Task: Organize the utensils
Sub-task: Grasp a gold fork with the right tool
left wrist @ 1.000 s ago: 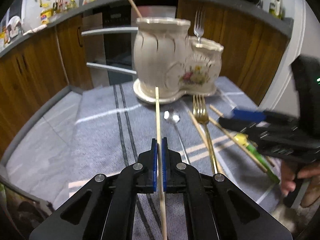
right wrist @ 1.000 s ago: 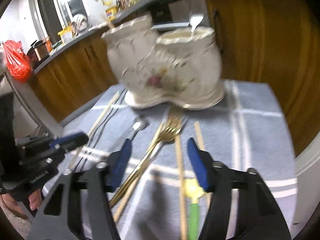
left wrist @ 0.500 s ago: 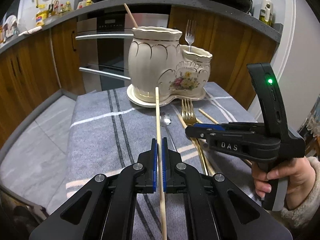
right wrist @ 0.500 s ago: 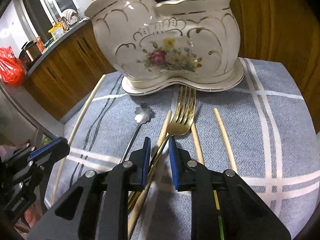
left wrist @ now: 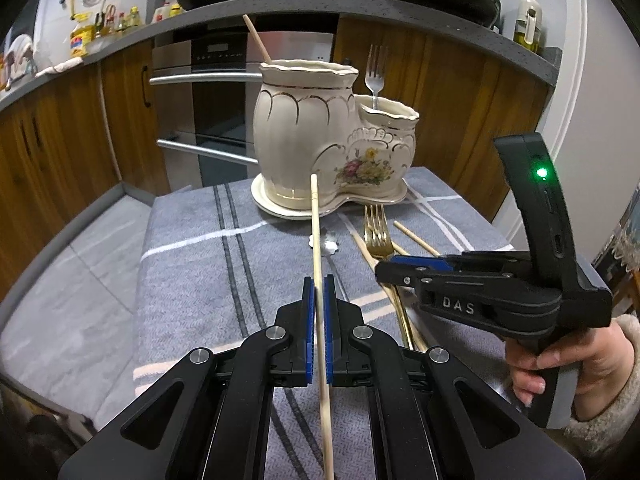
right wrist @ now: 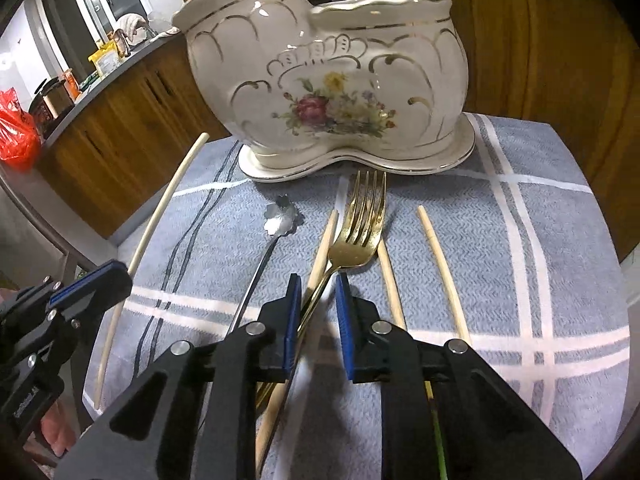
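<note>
Right claw (right wrist: 316,312), narrowed around the gold fork (right wrist: 358,232) on the bench but not yet pressed together; a chopstick (left wrist: 318,264) is kept pinched by the left claw (left wrist: 319,300) near the holder (left wrist: 320,140).

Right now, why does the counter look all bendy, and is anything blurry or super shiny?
Left wrist view: the fisheye lens bows the grey counter into an arch; the chopstick in the left gripper looks sharp. Right wrist view: the corners go dark, light glints on the ceramic holder and the gold fork, and there is a smeared patch by the right gripper.
</note>
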Available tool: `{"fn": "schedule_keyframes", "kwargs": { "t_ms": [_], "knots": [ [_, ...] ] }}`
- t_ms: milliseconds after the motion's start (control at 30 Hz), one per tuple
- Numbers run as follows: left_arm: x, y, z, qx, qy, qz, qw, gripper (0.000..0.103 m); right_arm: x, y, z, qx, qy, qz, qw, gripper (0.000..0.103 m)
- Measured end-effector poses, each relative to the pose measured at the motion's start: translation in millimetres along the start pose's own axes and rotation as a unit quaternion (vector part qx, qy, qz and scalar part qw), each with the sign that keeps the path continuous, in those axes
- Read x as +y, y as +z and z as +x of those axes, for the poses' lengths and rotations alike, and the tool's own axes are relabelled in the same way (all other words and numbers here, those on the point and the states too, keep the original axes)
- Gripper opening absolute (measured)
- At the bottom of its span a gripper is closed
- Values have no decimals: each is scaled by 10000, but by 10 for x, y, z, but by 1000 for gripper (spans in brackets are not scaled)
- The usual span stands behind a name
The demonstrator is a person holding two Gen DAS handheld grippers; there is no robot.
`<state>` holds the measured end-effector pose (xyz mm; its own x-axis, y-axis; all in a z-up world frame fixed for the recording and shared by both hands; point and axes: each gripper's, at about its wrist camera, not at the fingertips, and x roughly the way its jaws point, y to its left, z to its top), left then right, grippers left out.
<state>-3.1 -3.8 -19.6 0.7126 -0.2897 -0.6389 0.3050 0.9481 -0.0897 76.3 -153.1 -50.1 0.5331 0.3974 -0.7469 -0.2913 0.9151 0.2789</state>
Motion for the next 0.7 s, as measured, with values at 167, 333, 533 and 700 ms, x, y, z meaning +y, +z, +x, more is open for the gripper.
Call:
{"fn": "schedule_keyframes", "kwargs": {
  "t_ms": [167,333,533,700],
  "knots": [
    [13,32,3,-38,-20,-20,10000,5,28,-25,-17,-33,-229,-39,9997,25],
    [-17,43,-3,-93,-117,17,9999,5,89,-31,29,32,-431,-11,9991,25],
    [3,41,-35,-139,-182,-26,9997,5,231,31,94,115,-546,92,9984,25],
    [40,39,-83,-205,-190,-77,9996,5,200,49,124,121,-554,242,9981,13]
  ]
}}
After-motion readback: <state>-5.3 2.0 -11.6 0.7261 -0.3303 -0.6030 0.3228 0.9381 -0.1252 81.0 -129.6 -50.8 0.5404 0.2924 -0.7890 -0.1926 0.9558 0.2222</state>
